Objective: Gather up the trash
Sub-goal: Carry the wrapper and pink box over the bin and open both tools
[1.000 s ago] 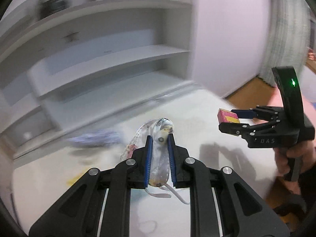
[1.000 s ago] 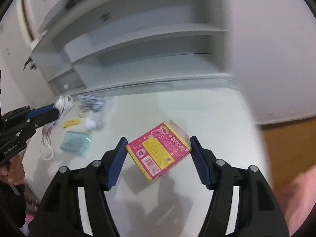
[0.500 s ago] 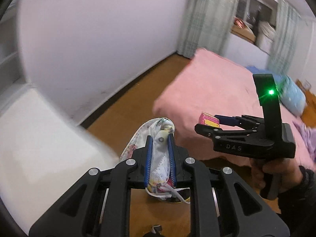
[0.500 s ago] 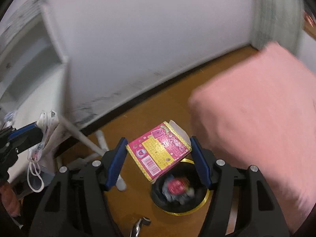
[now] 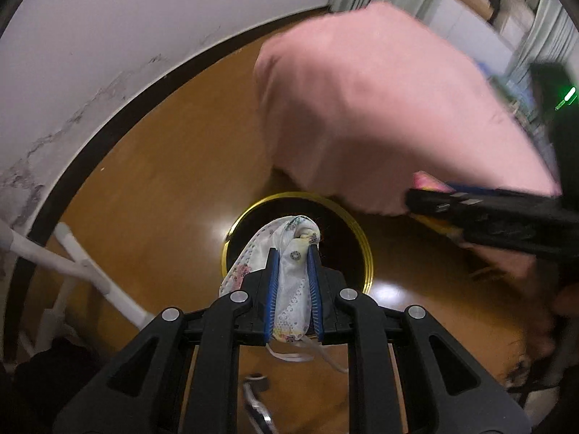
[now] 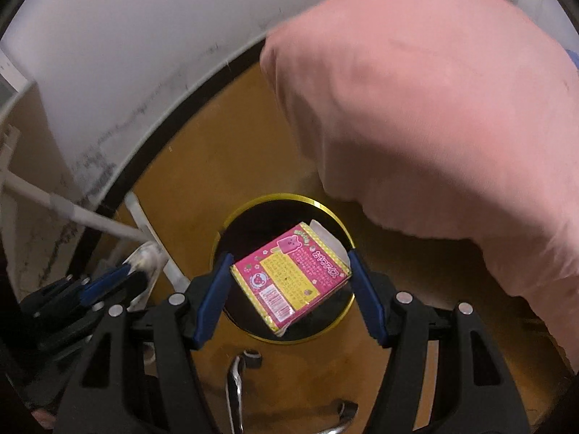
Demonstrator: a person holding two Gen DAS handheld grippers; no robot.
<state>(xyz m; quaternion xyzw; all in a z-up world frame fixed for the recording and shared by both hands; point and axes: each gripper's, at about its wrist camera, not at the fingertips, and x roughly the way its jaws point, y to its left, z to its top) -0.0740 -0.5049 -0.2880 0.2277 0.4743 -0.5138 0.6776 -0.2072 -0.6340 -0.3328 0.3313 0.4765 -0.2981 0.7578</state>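
Observation:
My left gripper is shut on a patterned white face mask, held above a round black bin with a gold rim on the floor. My right gripper is shut on a pink and yellow snack box, held over the same bin. The right gripper also shows blurred at the right of the left wrist view. The left gripper with the mask shows at the lower left of the right wrist view.
A pink bedspread hangs close beside the bin on the right. A white wall with a dark baseboard curves on the left. White table legs stand left of the bin. The floor is brown wood.
Both grippers swung from the white table and shelf down to the floor. They now hover over the black bin, each still holding its item.

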